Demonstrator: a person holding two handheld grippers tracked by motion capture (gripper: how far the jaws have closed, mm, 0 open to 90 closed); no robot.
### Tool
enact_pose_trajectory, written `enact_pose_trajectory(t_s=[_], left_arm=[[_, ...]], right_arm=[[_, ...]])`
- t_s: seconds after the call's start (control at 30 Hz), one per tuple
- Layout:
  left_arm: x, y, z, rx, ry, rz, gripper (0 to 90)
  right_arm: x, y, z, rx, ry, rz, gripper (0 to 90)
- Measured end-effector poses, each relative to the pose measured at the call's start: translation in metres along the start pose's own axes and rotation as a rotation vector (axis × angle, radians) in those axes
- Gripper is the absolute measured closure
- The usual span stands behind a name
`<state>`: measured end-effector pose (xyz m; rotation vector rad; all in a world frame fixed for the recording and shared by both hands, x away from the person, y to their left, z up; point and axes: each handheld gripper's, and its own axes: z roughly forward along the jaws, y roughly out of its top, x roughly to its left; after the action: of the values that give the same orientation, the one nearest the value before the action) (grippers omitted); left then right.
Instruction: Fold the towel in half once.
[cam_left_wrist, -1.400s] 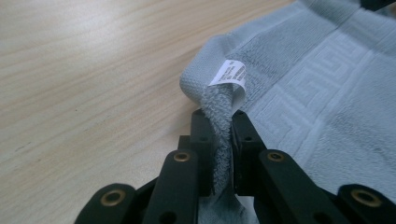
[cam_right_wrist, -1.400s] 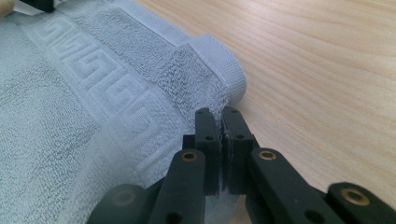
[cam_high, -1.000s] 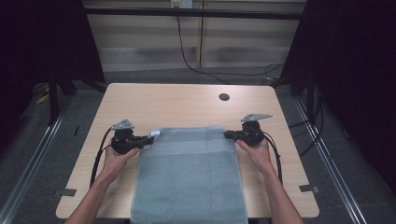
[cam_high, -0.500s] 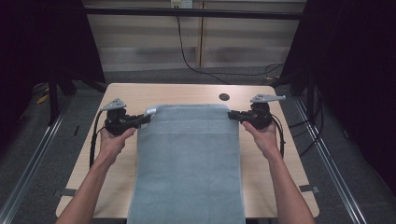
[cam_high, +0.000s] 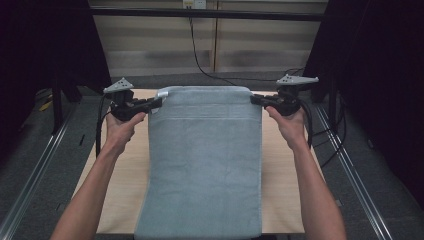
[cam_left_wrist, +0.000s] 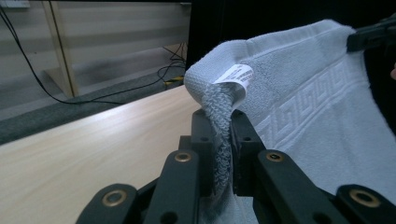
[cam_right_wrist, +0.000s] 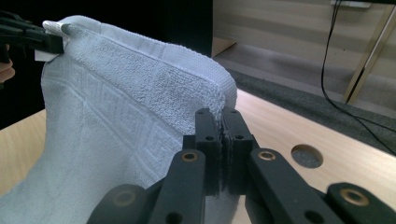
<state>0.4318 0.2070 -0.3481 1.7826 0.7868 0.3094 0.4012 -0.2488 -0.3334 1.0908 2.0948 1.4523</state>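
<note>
Raised higher since earlier frame: towel (cam_high: 205, 160), left gripper (cam_high: 150, 104) and right gripper (cam_high: 260, 100) each pinching a top corner; long axis hanging toward person.

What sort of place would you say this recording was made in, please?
Probably a lab or test rig, not a home: a bare wooden table with a round hole, dark curtains on both sides, metal floor rails, and loose cables along the back wall.

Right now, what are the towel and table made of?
Towel: looks like pale grey-blue cotton terry, going by the looped pile, a woven key-pattern band and a sewn label. Table: light wood-grain top with a matte finish, possibly laminate; the grain lines show.
</note>
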Motion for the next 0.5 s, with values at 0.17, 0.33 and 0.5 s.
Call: enact_pose_trajectory(t_s=[0.17, 0.33, 0.5], left_arm=[[-0.005, 0.026, 0.002, -0.017, 0.008, 0.028, 82.8], [-0.005, 0.024, -0.005, -0.03, -0.026, 0.019, 82.7], [-0.009, 0.006, -0.016, -0.043, -0.067, -0.001, 82.7]], right_arm=[[-0.006, 0.02, -0.003, -0.009, -0.033, -0.013, 86.9], [-0.005, 0.024, -0.011, -0.047, -0.014, 0.002, 86.9], [0.003, 0.002, -0.016, -0.043, 0.048, 0.022, 86.9]])
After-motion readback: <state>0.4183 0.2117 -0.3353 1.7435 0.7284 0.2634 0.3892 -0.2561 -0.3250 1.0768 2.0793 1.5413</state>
